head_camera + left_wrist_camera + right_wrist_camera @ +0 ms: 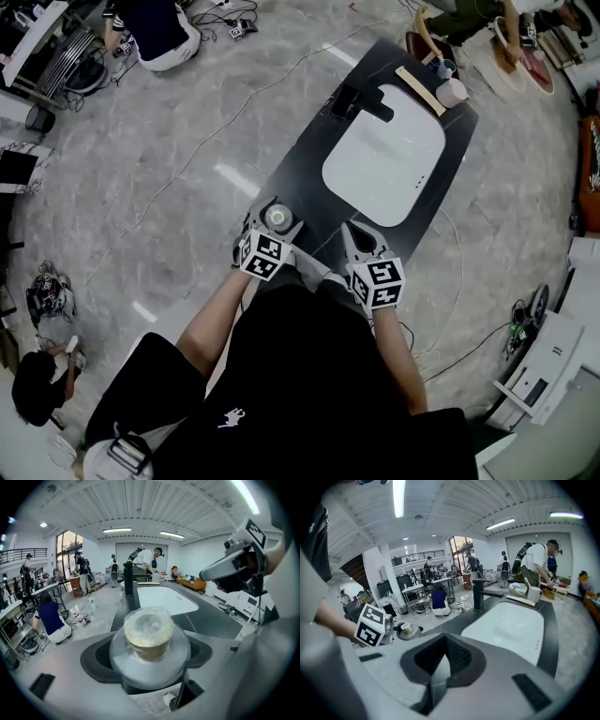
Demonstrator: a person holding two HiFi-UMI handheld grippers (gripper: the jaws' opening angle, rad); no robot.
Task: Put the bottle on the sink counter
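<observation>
The bottle (pixel 278 217), clear with a pale wrapped cap, shows from above at the near left corner of the dark sink counter (pixel 300 187). My left gripper (pixel 276 230) is shut on it, one jaw on each side of its body. In the left gripper view the bottle (pixel 148 634) fills the space between the jaws of the left gripper (pixel 149 656). Whether the bottle rests on the counter is hidden. My right gripper (pixel 362 238) hovers at the counter's near edge; in its own view the right gripper (pixel 442 656) has its jaws shut on nothing.
A white basin (pixel 384 155) fills the counter's middle, with a black faucet (pixel 361 101) at its left. A white cup (pixel 452 92) and a wooden board (pixel 419 90) lie at the far end. A person (pixel 159 33) crouches on the marble floor, where cables run.
</observation>
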